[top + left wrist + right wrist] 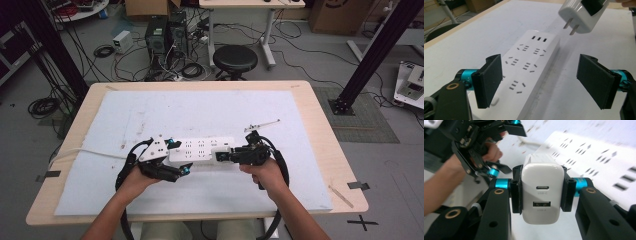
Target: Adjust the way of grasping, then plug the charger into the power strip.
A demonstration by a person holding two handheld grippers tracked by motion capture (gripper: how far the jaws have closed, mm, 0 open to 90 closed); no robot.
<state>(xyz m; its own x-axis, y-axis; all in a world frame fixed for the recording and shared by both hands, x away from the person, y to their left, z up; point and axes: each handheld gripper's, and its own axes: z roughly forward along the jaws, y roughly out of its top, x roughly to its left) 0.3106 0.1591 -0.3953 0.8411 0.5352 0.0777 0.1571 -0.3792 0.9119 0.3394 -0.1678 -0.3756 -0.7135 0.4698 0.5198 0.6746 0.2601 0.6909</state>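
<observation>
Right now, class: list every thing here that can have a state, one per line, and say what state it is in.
Left gripper: open, jaws either side of the power strip, not pressing it.
Right gripper: shut on the USB charger.
USB charger: held in the air, unplugged, prongs bare, both ports free.
Power strip: lying flat on the white mat, sockets in view all free.

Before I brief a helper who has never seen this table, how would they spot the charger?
On the white mat lies a long white power strip. At its right end the right gripper holds the charger, a small white block with two metal prongs and two USB ports.
</observation>
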